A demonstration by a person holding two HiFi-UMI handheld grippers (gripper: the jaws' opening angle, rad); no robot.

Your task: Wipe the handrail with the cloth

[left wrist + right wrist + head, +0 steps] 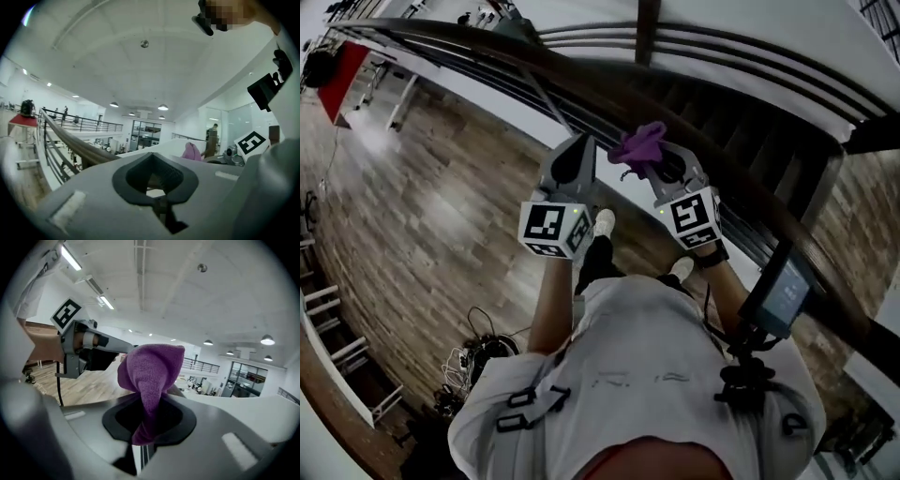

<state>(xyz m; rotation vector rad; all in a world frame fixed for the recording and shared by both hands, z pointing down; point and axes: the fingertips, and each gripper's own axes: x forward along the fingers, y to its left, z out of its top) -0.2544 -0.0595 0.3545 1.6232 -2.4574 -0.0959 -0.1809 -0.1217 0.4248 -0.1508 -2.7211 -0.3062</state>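
A purple cloth [638, 145] sticks up from my right gripper [653, 159], which is shut on it just short of the dark curved handrail [581, 82]. In the right gripper view the cloth [151, 369] is pinched between the pads of the right gripper [143, 430] and bunches above them. My left gripper [578, 142] is beside it at the left, jaws together, holding nothing. In the left gripper view the left gripper [153, 180] is shut, the handrail [79, 143] runs off to the left, and the cloth [191, 151] shows at the right.
Dark rails [741, 56] run below and beyond the handrail. A wooden floor [422, 206] lies at the left, with a tangle of cables [473, 356] and white racks [333, 347]. A small screen on a mount [783, 291] hangs at the person's right side.
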